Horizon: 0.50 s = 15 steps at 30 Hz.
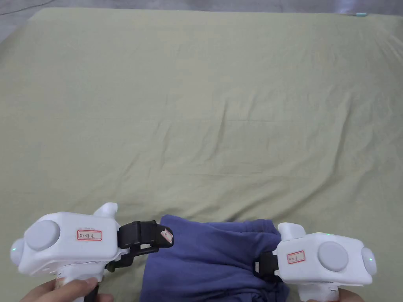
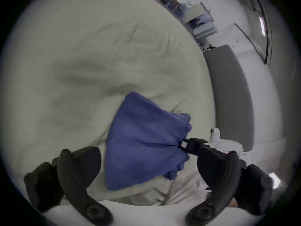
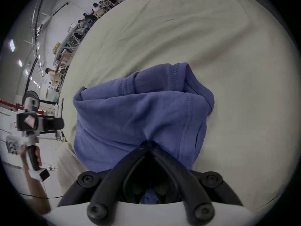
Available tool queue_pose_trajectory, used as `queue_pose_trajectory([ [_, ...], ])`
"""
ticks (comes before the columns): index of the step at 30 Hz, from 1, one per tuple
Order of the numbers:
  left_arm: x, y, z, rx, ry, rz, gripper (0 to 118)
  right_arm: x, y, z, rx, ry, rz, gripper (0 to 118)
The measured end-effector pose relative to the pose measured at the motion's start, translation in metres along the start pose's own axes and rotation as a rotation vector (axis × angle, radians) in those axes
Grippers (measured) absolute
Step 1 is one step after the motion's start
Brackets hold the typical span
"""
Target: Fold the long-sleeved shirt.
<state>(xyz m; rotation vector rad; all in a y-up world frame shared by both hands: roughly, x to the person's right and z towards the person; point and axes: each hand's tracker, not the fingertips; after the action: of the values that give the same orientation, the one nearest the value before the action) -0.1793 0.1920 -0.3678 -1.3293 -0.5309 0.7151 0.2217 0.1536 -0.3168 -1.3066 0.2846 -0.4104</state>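
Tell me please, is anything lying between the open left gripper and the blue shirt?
Nothing visible does. The left gripper is open with the blue shirt right ahead of its jaws, on the green sheet. The right gripper is shut on the shirt's other side.

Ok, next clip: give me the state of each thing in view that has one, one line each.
Blue shirt: bunched up, lying at the near edge of the bed sheet, pinched on one side.
Right gripper: shut on the blue shirt.
Left gripper: open, jaws spread apart, holding nothing, beside the shirt.
Bed sheet: spread out, lightly creased.
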Motion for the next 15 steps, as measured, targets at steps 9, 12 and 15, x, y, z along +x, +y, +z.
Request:
queue_pose_trajectory([
  [9,-0.056,0.019,-0.039,-0.074,-0.102,0.043,118,0.017,-0.001,-0.002,0.002,0.094,-0.069,3],
  [12,-0.064,0.013,-0.045,-0.044,-0.198,0.063,118,0.021,-0.001,-0.003,0.003,0.110,-0.081,3],
  [15,-0.076,0.017,-0.059,-0.035,-0.376,0.133,118,0.021,-0.002,-0.003,0.003,0.123,-0.089,3],
])
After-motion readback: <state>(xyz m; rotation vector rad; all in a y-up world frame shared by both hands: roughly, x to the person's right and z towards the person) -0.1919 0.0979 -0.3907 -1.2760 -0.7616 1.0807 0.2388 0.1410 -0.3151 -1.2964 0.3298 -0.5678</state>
